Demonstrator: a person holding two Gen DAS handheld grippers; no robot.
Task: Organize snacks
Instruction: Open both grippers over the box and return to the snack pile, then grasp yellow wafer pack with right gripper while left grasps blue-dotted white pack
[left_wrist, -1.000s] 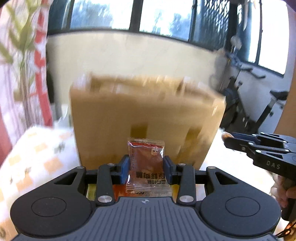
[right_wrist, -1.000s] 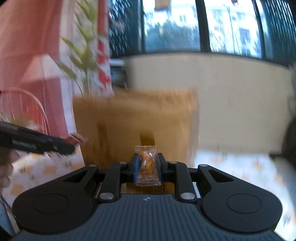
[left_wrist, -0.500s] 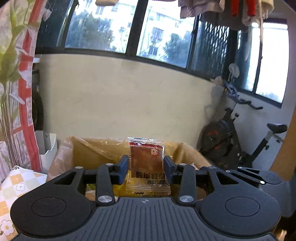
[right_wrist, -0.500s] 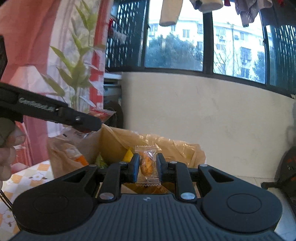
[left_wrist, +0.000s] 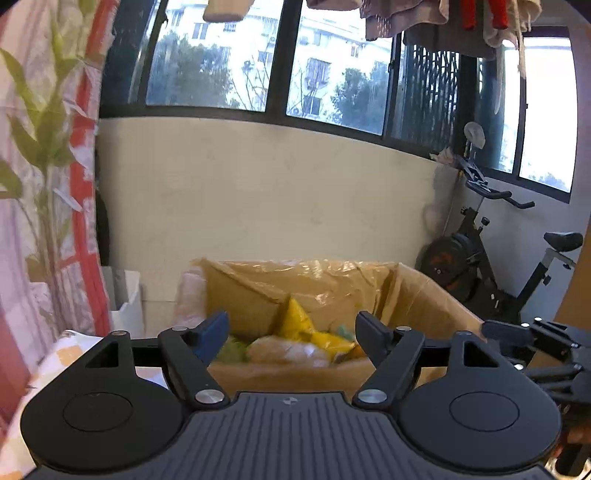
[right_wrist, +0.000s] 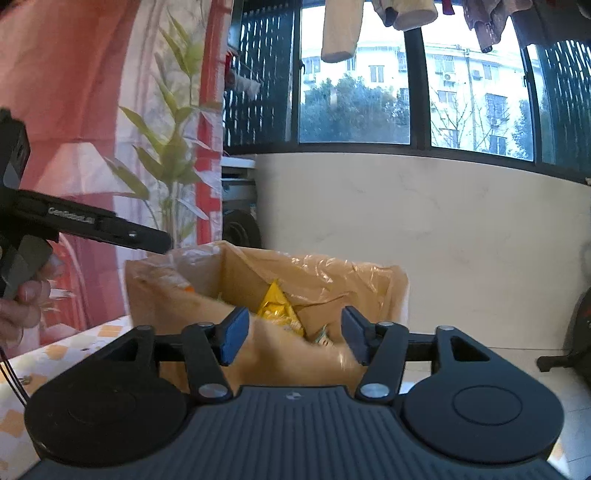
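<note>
Both snack packets are gone from the grippers since half a second ago: the red sachet that sat in the left gripper (left_wrist: 291, 326) and the small orange one in the right gripper (right_wrist: 291, 334) are no longer between the fingers. Jaws on both now stand wide apart, nothing held. Both tools hover just in front of and slightly above the cardboard box (left_wrist: 424, 295), which is lined with a yellowish plastic bag (left_wrist: 332, 273).

Inside the box: a yellow packet (left_wrist: 299, 321) standing on a corner, and more wrapped snacks (left_wrist: 288, 352) lying blurred near the front wall. Right wrist view shows the same yellow packet (right_wrist: 275, 306) and a bit of something greenish beside it. Cannot pick out the two released packets among them; likely they dropped in, but the blur hides which is which.

Left gripper body also shows at the left edge of the right view (right_wrist: 92, 225), with the person's hand (right_wrist: 22, 306) on its trigger. Right gripper's fingers poke in at the right edge of the left view (left_wrist: 528, 332).

Progress, as a judgement: this pair of snacks looks deposited, so one drop-off cycle is finished. Box holds several items already. Whether more snacks wait on the patterned tablecloth (right_wrist: 48, 354) is not visible, so the remainder cannot be told.
</note>
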